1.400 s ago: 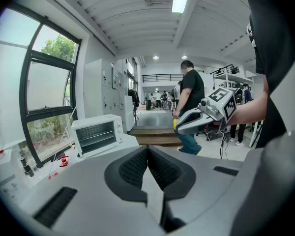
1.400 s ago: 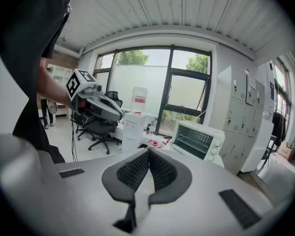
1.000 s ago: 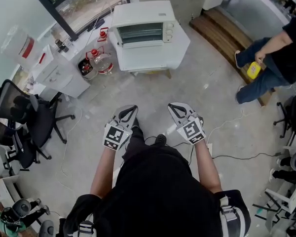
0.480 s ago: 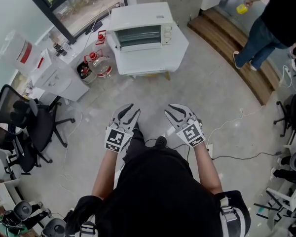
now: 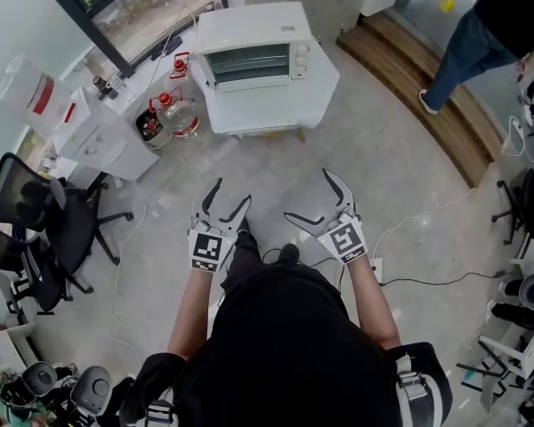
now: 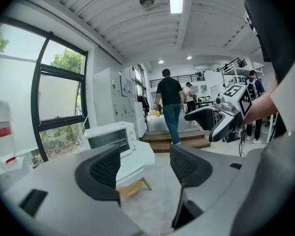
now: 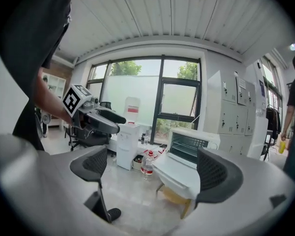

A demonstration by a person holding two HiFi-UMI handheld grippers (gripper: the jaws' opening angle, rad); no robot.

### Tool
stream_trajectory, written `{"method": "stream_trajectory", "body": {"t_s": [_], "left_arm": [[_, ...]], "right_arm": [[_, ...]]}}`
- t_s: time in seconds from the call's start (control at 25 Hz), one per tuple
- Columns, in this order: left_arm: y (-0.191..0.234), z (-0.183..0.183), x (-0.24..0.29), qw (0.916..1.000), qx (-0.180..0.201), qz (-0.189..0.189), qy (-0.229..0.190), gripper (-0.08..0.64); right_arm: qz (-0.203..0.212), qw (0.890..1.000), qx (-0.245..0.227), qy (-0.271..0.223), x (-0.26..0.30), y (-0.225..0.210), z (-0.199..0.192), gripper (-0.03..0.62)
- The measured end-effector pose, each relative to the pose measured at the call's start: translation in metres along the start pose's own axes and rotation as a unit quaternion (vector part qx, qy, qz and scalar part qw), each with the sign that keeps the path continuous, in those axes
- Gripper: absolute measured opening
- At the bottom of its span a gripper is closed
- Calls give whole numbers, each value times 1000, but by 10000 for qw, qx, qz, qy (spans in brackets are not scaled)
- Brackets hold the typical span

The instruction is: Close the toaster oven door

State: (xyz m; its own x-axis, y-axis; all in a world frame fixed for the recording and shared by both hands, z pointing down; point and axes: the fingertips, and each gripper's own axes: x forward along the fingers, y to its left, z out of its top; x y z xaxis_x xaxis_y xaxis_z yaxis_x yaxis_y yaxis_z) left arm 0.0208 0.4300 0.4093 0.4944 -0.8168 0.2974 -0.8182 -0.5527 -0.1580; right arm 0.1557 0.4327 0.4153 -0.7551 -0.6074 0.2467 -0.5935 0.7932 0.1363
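A white toaster oven (image 5: 254, 47) stands on a low white table (image 5: 271, 105) far ahead of me on the floor. Its front shows wire racks; I cannot tell the door apart from the white table top. My left gripper (image 5: 231, 194) and right gripper (image 5: 308, 194) hover side by side close to my body, well short of the oven. Both sets of jaws are opening wide with nothing between them. The left gripper (image 6: 145, 168) looks at the oven (image 6: 108, 136) from its right. Past the right gripper (image 7: 152, 171), the oven (image 7: 191, 144) shows its racks.
Water bottles (image 5: 173, 109) and a white cabinet (image 5: 107, 136) stand left of the table. Office chairs (image 5: 44, 229) crowd the left side. A person (image 5: 481, 25) walks by a wooden step (image 5: 409, 60) at the upper right. A cable (image 5: 427, 278) lies on the floor at the right.
Both grippers' jaws have gone from shut to spread wide, with the hands staying in about the same place. The person at the right has walked farther away.
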Motion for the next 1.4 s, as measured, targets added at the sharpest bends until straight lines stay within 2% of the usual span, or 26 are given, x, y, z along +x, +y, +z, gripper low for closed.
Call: {"method": "stream_trajectory", "body": {"t_s": [0.16,0.48,0.64,0.84,1.4], "left_arm": [[3,-2,2,10000,-59,-42,24,296],[32,-12,7,9997,-177,-145,46,296],[55,-17,22,9992,-292,-249,106,296],[86,-9,44,9989,-155,-441,-14,296],[182,-31,91,9953,-125,-962,3,296]], "right_arm": [[-16,9999,16,-110,4,-5,2,574],[-218,9990,368,160,25,-16,-5,574],[-323,9977,534,271,42,-24,-9,572],[-493,9959,596,464,70,-38,-15,572],[-926,9890,713,912,162,-60,-20,572]]}}
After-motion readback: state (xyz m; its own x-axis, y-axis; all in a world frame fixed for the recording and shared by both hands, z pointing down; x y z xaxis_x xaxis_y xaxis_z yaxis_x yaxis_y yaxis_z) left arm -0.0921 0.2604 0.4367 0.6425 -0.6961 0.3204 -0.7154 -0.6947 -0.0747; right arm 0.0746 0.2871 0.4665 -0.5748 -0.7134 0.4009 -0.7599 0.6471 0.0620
